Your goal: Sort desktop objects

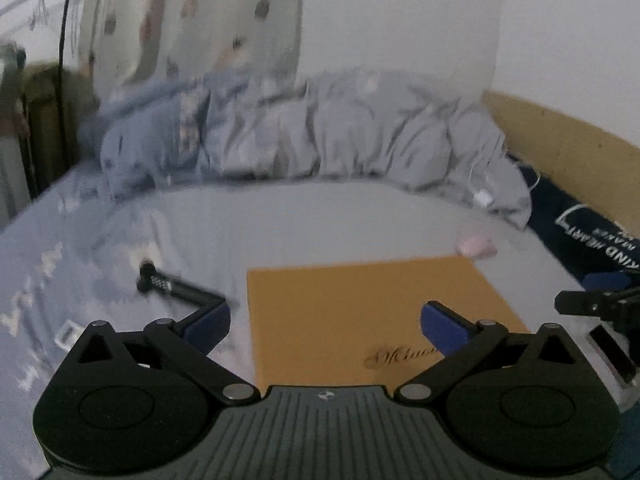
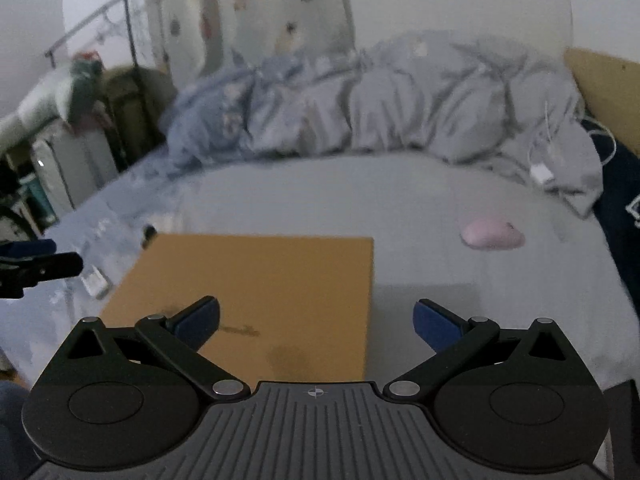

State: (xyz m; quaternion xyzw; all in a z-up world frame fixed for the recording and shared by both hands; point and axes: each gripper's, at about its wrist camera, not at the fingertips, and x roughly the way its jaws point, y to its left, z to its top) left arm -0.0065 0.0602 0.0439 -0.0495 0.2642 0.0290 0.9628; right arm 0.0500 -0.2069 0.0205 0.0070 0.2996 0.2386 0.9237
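Book [image 2: 256, 296] lies flat on the bed [image 2: 400, 208] under both wide-open, empty tools, left tool [image 1: 325, 322] and right tool [image 2: 316, 320], so slide one finger low under its near edge (the sheet is soft) before squeezing.

The left claw [image 1: 324, 326] has its jaws spread wide, with nothing between its blue pads [image 1: 442, 326]. The right claw [image 2: 316, 324] is spread just as wide and likewise empty. Each claw's tip shows at the edge of the other's view.
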